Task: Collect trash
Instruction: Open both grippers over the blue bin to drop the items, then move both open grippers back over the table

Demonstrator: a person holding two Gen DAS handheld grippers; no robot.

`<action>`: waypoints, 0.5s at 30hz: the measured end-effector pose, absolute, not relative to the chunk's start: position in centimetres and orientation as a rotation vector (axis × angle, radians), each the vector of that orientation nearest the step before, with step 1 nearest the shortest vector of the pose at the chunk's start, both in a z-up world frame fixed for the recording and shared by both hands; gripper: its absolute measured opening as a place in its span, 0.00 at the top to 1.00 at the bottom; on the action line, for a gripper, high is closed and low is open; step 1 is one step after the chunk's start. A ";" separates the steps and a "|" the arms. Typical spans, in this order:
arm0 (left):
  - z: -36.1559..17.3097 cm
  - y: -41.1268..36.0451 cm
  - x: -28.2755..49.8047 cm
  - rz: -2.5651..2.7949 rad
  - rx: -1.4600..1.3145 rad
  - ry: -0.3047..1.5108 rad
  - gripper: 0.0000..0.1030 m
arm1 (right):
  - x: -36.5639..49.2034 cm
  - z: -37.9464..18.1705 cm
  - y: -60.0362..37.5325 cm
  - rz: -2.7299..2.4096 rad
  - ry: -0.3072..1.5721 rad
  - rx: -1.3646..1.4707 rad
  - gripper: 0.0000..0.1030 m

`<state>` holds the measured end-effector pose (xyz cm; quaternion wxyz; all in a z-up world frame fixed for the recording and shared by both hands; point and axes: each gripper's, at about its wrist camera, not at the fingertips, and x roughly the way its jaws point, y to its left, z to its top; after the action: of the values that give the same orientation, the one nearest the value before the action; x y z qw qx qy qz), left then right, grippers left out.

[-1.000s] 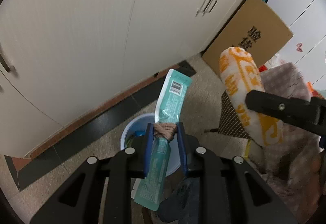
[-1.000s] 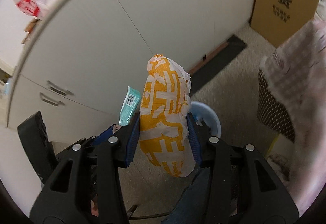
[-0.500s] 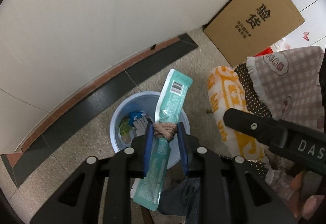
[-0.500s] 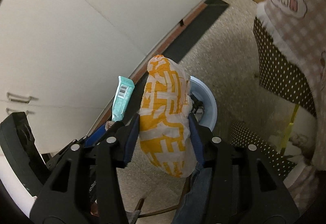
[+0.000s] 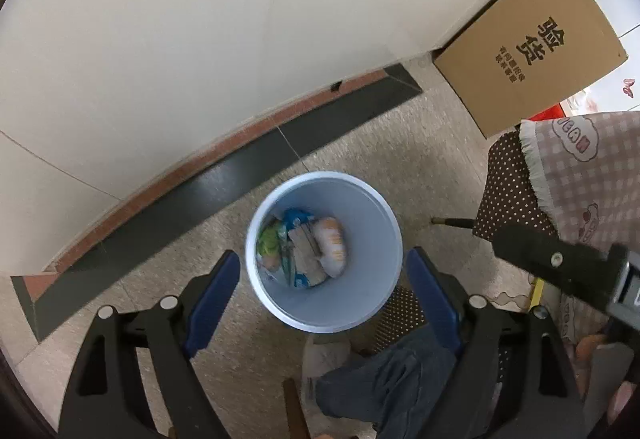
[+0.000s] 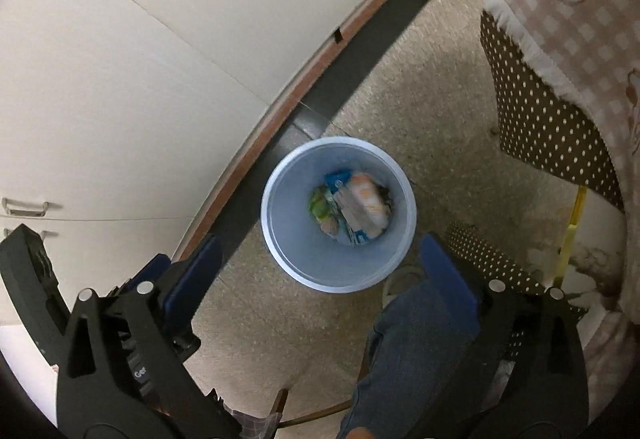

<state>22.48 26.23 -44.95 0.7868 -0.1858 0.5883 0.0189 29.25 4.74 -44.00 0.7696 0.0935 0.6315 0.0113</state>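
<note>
**Blue pads spread wide above a bin of wrappers**

Blue-padded fingers of the left gripper [image 5: 322,271] are seen spread wide apart with nothing between them, and the right gripper [image 6: 320,259] is likewise splayed and empty. Part of a denim-clad leg [image 5: 384,383] is cut off at the near edge, and a pale shoe beside it is largely hidden. Just beyond the fingertips, a pale blue bin [image 5: 376,303] is stood on speckled beige floor [image 6: 420,87]. At its bottom the trash [image 5: 306,249] is piled: an orange-and-white wrapper [image 6: 366,205], teal and green packets, and other scraps too blurred to be told apart. To the right, a brown dotted cloth [image 6: 536,119] is draped under a pink checked cover [image 5: 592,191]; what they cover is concealed. Farther off, a dark strip [image 5: 248,167] with a reddish edge is run along the foot of white cabinet doors [image 5: 160,19]. A cardboard box [image 5: 532,55] with printed characters is leaned at the far right.
</note>
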 end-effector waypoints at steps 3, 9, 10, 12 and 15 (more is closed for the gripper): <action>-42.7 26.5 21.6 0.058 -0.390 1.230 0.18 | 29.1 -42.3 5.2 0.048 1.334 0.180 0.06; -37.1 27.1 19.4 0.088 -0.375 1.123 0.17 | 27.3 -35.9 6.7 0.136 1.188 0.109 0.06; -36.0 27.1 19.1 0.089 -0.372 1.100 0.16 | 27.0 -34.9 6.8 0.152 1.161 0.100 0.06; -33.7 26.9 18.3 0.090 -0.357 1.055 0.16 | 25.8 -31.6 7.3 0.196 1.080 0.083 0.06; -30.5 26.4 17.3 0.087 -0.349 0.992 0.16 | 24.1 -27.2 7.0 0.223 0.967 0.070 0.06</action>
<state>17.33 26.39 -30.49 0.8641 -0.1667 0.4732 0.0417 24.06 6.97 -27.19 0.8788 0.0334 0.4638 0.1069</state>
